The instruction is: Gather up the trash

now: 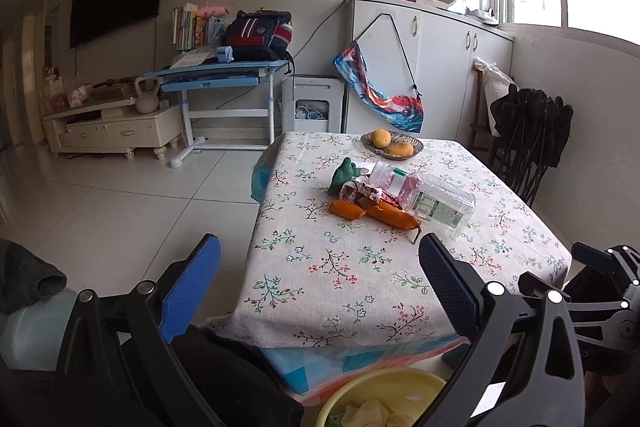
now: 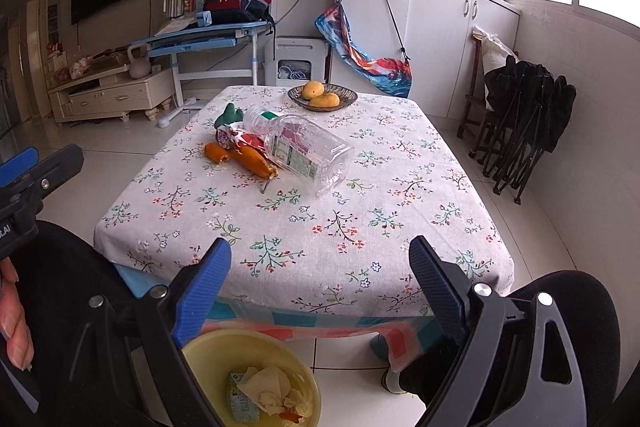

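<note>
Trash lies in a heap on the floral tablecloth: an empty clear plastic bottle on its side, orange peel pieces, a red-and-white wrapper and a crumpled green scrap. The heap also shows in the left wrist view, with the bottle and the peel. A yellow bin stands on the floor below the table's near edge and holds crumpled tissue and a small green carton. My left gripper and right gripper are both open and empty, at the near edge, apart from the heap.
A dish with two mangoes sits at the table's far edge. Folded black chairs lean on the right wall. A white cabinet, a blue desk and a TV stand stand beyond. My left gripper also shows in the right wrist view.
</note>
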`<state>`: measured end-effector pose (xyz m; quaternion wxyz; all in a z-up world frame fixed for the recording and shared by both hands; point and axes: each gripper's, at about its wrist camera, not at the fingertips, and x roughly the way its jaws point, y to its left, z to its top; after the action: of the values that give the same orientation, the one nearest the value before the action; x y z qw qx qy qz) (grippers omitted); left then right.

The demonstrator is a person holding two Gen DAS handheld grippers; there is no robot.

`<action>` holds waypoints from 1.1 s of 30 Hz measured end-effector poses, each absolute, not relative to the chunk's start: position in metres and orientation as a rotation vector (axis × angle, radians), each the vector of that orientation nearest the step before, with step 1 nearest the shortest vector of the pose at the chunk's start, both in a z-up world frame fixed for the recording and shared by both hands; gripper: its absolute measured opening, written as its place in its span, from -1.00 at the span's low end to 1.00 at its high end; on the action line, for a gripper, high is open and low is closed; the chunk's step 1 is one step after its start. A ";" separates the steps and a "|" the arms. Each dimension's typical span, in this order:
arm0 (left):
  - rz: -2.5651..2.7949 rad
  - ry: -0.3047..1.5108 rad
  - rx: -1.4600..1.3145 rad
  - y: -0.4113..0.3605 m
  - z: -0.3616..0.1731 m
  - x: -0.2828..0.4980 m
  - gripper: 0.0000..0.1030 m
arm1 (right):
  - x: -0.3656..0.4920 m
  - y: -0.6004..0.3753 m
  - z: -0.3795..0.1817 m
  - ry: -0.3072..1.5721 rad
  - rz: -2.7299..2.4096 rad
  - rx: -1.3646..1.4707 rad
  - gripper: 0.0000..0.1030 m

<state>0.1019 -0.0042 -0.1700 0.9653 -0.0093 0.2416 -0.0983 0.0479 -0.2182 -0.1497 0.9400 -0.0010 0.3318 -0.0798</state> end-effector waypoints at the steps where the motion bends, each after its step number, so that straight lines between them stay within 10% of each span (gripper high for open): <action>1: -0.197 0.491 -0.040 0.000 -0.170 0.103 0.86 | 0.050 -0.218 -0.150 0.682 -0.167 0.002 0.69; 33: -0.185 0.539 -0.054 -0.002 -0.176 0.103 0.86 | 0.057 -0.213 -0.151 0.620 -0.084 0.006 0.69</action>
<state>0.1026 -0.0024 -0.1758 0.9593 -0.0264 0.2659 -0.0911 0.0567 -0.2133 -0.1506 0.9515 0.0028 0.3049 -0.0411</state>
